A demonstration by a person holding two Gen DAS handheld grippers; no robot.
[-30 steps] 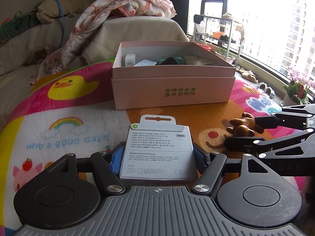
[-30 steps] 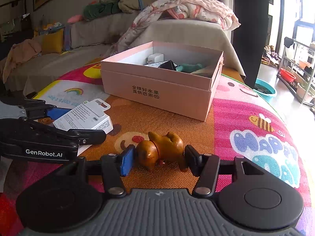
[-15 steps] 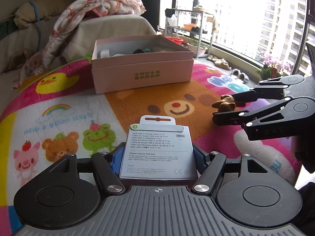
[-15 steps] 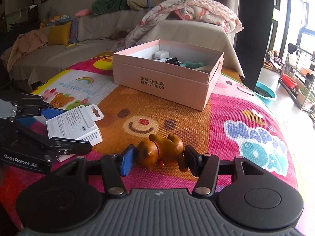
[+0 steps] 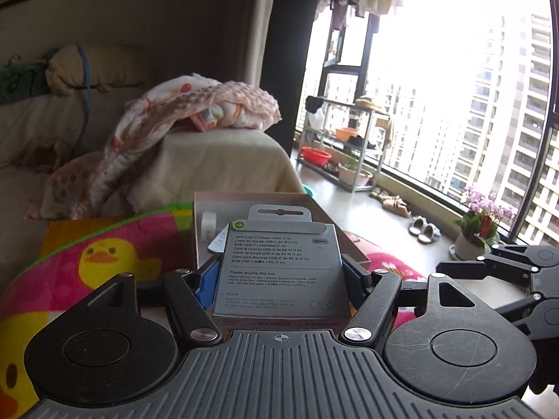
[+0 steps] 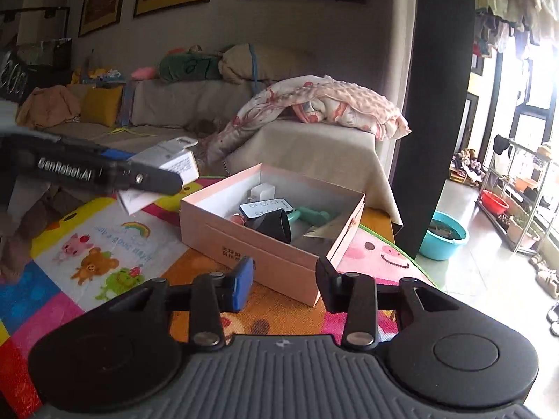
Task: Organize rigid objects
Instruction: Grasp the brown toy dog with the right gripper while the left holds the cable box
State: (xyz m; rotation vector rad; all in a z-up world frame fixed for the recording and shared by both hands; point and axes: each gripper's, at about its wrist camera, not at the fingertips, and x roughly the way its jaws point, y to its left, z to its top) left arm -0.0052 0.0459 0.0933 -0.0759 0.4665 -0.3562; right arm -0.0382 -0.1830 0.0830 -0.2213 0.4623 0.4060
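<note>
The left gripper point(image 5: 279, 276) clamps a white USB-C cable box point(image 5: 279, 272) by its sides, label towards the camera and lifted clear of the cartoon play mat point(image 5: 115, 244); the package hides most of the pink cardboard box point(image 6: 258, 244) behind it in the left wrist view. The right gripper point(image 6: 283, 281) stands about half open above the near edge of that pink box with nothing visible between its pads, so I cannot tell whether it holds anything. Inside the pink box lie a white adapter point(image 6: 262, 192), a remote point(image 6: 267, 207), a black cup-like item point(image 6: 272, 225) and a teal piece point(image 6: 311, 214), partly overlapping and hard to identify.
</note>
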